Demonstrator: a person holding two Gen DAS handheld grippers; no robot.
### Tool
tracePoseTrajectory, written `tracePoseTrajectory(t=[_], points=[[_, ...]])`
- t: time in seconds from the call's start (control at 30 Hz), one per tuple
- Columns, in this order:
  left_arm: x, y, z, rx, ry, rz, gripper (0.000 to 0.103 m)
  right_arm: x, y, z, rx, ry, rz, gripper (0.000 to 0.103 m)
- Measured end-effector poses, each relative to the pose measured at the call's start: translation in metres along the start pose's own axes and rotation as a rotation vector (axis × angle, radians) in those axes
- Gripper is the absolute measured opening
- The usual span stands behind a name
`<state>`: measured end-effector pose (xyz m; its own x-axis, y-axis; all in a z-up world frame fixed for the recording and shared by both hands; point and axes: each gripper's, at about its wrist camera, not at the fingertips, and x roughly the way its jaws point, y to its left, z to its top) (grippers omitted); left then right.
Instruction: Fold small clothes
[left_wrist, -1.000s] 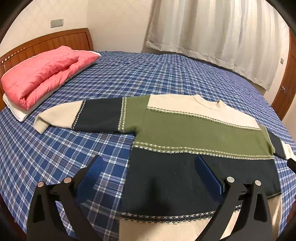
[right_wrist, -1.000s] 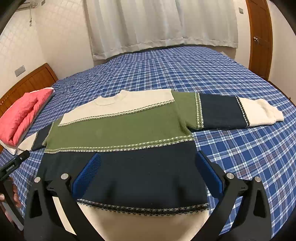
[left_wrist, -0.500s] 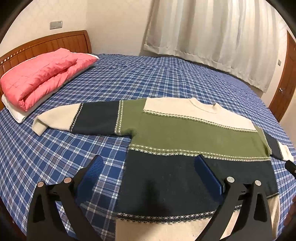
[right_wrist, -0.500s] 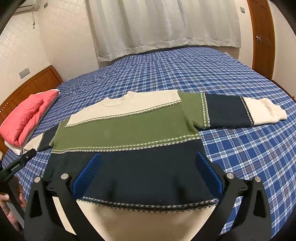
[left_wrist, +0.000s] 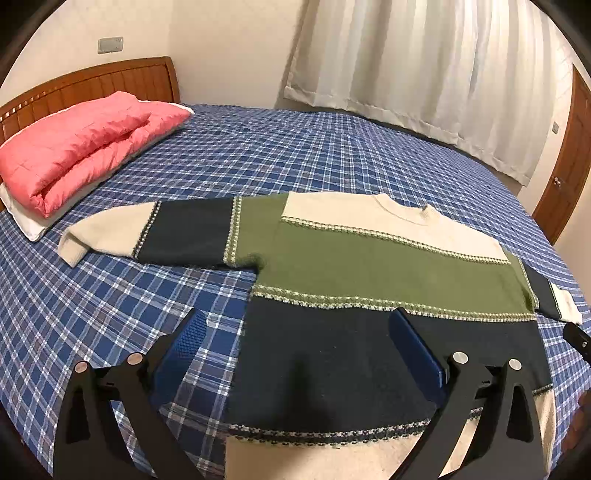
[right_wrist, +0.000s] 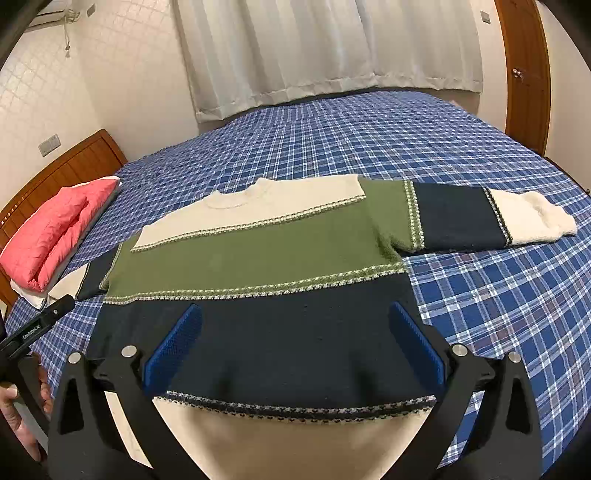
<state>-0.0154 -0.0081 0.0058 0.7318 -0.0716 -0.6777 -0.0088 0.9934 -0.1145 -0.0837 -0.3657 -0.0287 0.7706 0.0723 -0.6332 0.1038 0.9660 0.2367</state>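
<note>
Left wrist view: left hand-held gripper (left_wrist: 295, 343) wide open, empty, above the sweater (left_wrist: 369, 266) lying flat on the bed (left_wrist: 332, 155); right hand-held gripper (right_wrist: 295, 339) likewise, over its hem.

A home bedroom: a bed (left_wrist: 295, 155) in blue plaid with a wooden headboard (left_wrist: 92, 85), a pink quilt (left_wrist: 74, 147) on a pillow (left_wrist: 29, 225), white curtains (right_wrist: 332, 48), a wooden door (right_wrist: 524, 74).
</note>
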Motion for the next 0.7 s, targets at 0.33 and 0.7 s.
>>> tracePoseTrajectory(t=[0.33,0.7], points=[[0.004,0.001,0.001,-0.002,0.003,-0.011,0.099,0.004,-0.009,0.000,0.021,0.001,0.003,0.101],[0.020,0.010,0.000,-0.019,0.034,0.002,0.099,-0.002,-0.101,0.019,0.237,-0.055,-0.052,0.101]])
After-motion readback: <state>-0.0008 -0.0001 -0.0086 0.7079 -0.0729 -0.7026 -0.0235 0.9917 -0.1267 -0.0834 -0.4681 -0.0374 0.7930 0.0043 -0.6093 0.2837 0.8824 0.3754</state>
